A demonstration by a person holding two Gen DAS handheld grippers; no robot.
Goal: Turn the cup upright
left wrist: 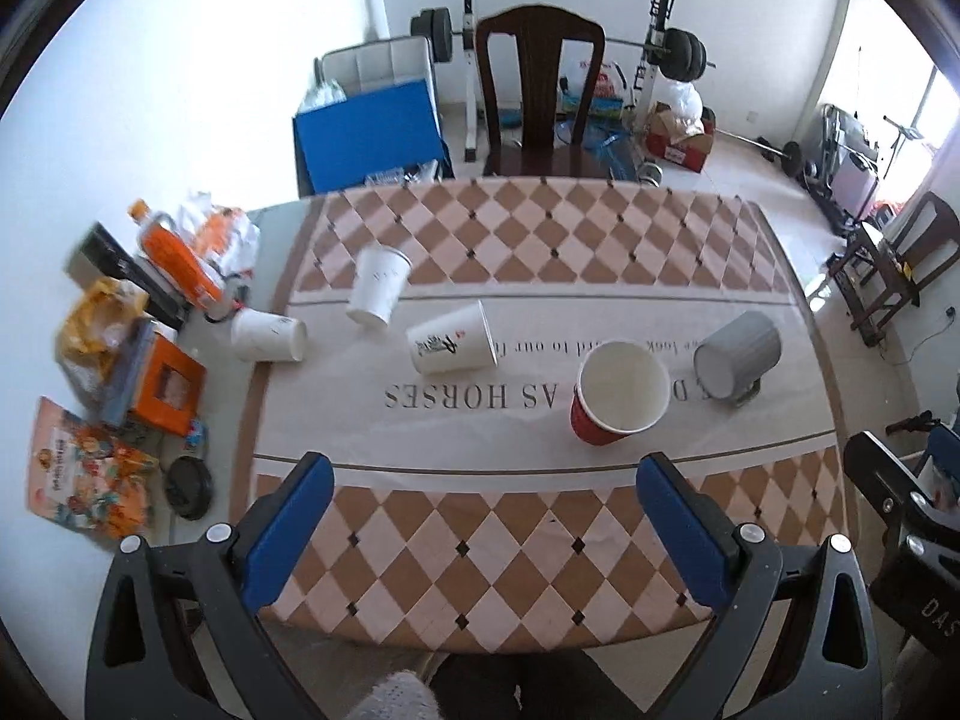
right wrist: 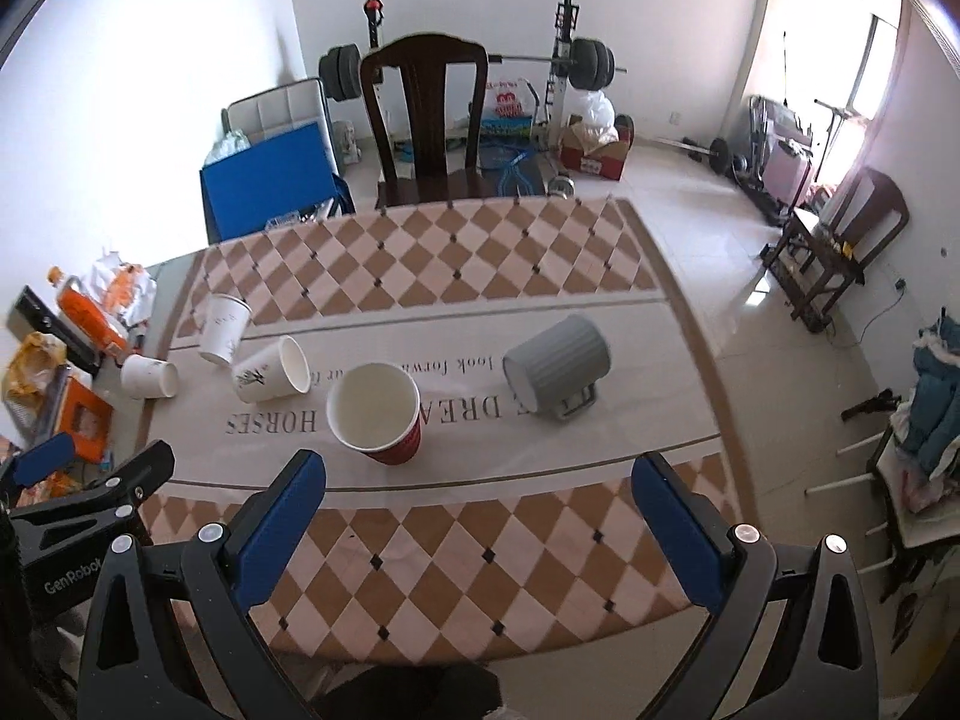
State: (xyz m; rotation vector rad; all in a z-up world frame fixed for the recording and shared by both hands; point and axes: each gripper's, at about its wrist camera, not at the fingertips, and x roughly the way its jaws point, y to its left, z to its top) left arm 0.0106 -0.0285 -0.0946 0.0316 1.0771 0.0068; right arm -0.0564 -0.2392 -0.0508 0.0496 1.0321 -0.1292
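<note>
Both my left gripper (left wrist: 483, 489) and right gripper (right wrist: 480, 486) hang wide open and empty above the table (left wrist: 480, 540), with the grey mug (right wrist: 555, 363) on its side beyond the upright red cup (right wrist: 378, 414).

A dark wooden chair (left wrist: 543, 90) stands at the far edge of the tabletop (left wrist: 540, 540), with a barbell rack (right wrist: 564, 72) behind it. Left of the chair is a blue box (left wrist: 369, 138). An orange bottle (left wrist: 171, 252) and snack packets (left wrist: 84, 474) crowd the tabletop's left side.
</note>
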